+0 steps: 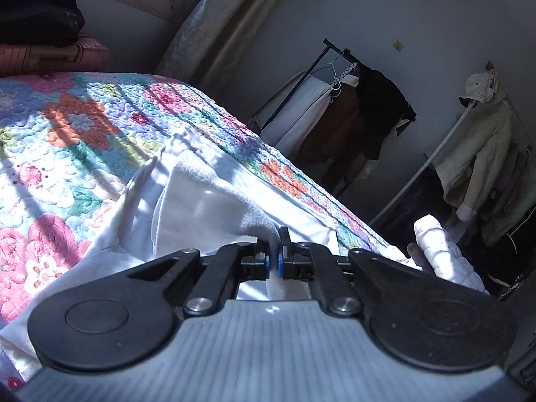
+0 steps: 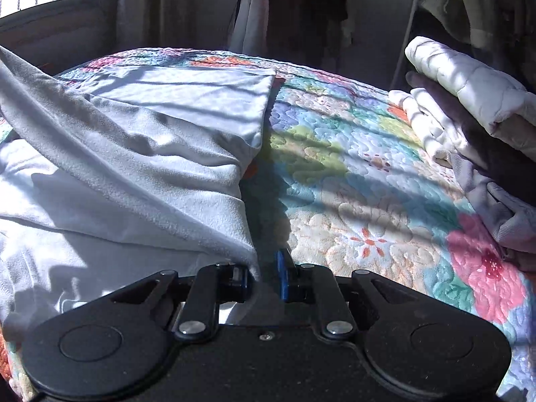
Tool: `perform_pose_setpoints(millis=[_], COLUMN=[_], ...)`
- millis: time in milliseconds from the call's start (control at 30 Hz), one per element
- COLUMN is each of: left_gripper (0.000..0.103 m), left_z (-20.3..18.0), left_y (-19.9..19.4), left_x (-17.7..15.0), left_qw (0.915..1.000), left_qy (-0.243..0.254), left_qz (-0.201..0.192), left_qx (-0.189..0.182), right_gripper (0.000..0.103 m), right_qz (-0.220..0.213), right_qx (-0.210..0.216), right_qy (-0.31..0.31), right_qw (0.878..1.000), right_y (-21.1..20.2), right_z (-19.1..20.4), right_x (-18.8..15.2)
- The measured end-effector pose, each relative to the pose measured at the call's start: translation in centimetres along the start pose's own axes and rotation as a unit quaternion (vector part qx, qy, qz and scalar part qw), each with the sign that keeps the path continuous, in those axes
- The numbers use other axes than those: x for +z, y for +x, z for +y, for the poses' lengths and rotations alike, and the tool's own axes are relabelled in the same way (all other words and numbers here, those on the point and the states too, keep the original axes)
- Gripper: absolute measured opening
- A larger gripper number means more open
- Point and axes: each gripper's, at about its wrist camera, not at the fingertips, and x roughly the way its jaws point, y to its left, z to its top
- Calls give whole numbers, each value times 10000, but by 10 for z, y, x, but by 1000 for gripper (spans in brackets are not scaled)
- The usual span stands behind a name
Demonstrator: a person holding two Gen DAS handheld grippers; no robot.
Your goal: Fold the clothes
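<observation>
The bed (image 2: 351, 181), under its floral quilt, is carrying the white garment (image 2: 134, 154), which is lying to the left of the right hand-held gripper (image 2: 264, 278), its long fold running away toward the far edge. That gripper's jaws are standing slightly apart, cloth brushing the left pad. The left hand-held gripper (image 1: 274, 261) is clamping a garment edge.

One white fleece garment (image 1: 207, 201) lies directly ahead of the tool tips, on one floral quilt (image 1: 67, 127) spreading to the left. Up and left of the tool sit one pink suitcase (image 1: 57, 55) and one black bag (image 1: 37, 20) on it. Far ahead to the right stand two clothes racks (image 1: 338, 50), perhaps more in the gloom, with one cream jacket (image 1: 475, 147). From the right tool, one pile of quilted white clothing (image 2: 469, 100) sits ahead right.
</observation>
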Motion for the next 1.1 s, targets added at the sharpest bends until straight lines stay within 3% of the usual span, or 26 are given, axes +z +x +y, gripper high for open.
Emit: perform_pose_setpoints(millis=[133,267,433,533,633,733,800,900,1000,1033,1100], left_gripper=[4,4,4,5,5,5,5,5,5,5,6], left_z=[-7,-12,18,25,31,39,38,40,53,59,63], left_y=[-5,0,18,35,46,32,20,18,36,43,49], left_x=[-1,-5,-14,-28,-38,-27,-21,-24,-37,-42,-46], left_qw=[9994,9980,9965,9850,9688,9765,9768,9676,9486,9410,9337], left_qy=[348,626,288,906,1548,1290,1300,1372,1369,1356,1319], left_qz=[-45,-12,538,892,960,854,787,1112,1895,2183,2440], left_qx=[40,118,578,1165,1679,1499,1506,1803,2134,2204,2265], right_gripper=[16,16,16,17,23,23,23,31,35,37,40], right_qz=[-88,161,351,477,611,537,461,731,928,917,745], right_qx=[-73,-72,-20,26,52,-63,-66,439,967,1205,1525], right_qy=[-187,-160,-368,-192,34,-203,-386,-5,498,654,759], right_qw=[9998,9997,9987,9987,9981,9983,9982,9964,9897,9863,9826], right_y=[-5,3,7,7,11,9,5,-5,-18,-27,-41], right_z=[2,1,3,-2,-10,-4,0,-16,-34,-40,-42], right_x=[-1,-2,-7,-8,-10,-11,-11,-7,-1,4,15])
